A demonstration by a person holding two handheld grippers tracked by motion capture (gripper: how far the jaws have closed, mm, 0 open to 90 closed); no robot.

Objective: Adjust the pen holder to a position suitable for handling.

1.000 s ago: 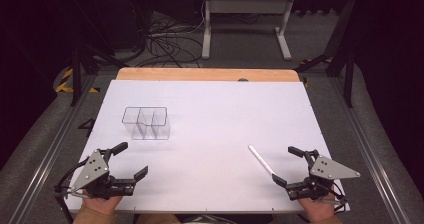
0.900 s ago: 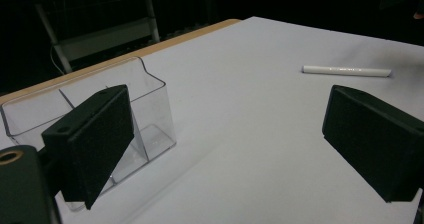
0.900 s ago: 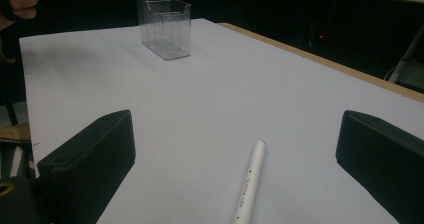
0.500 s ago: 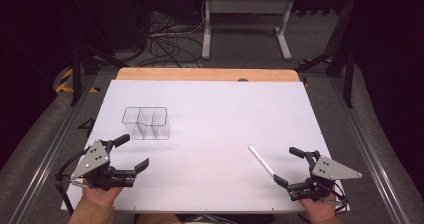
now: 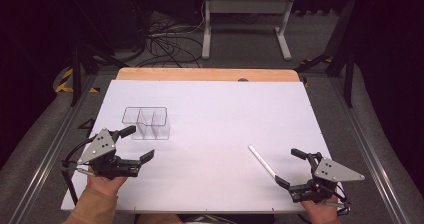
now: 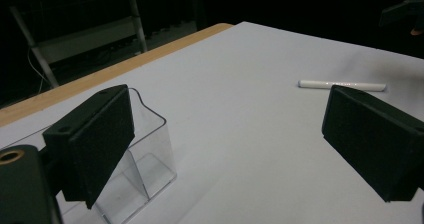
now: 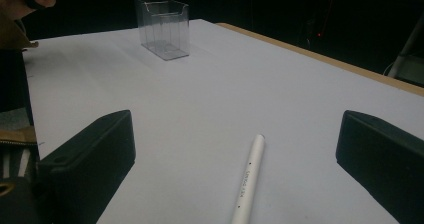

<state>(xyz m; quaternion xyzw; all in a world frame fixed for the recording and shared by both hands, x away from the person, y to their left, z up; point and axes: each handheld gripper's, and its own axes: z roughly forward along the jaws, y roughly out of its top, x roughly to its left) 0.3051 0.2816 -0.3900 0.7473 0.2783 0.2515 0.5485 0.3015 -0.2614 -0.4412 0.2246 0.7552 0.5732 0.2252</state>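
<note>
A clear plastic box (image 5: 146, 123) with two inner dividers stands on the white table (image 5: 215, 119) at the left. My left gripper (image 5: 138, 143) hovers open just in front of it; in the left gripper view its left jaw overlaps the box (image 6: 145, 154). A white pen (image 5: 262, 161) lies at the right front, also seen as the pen (image 6: 342, 85) far off. My right gripper (image 5: 290, 167) is open near the front edge, with the pen (image 7: 247, 181) lying between its jaws but untouched. The box (image 7: 162, 26) stands far across the table.
A wooden strip (image 5: 207, 74) runs along the table's far edge. Beyond it, a desk frame (image 5: 245, 19) and cables (image 5: 165, 41) sit on the dark floor. Metal rails (image 5: 372, 149) flank the table.
My left gripper has lifted and moved forward and right toward the clear box. The right gripper and the pen have stayed put.
</note>
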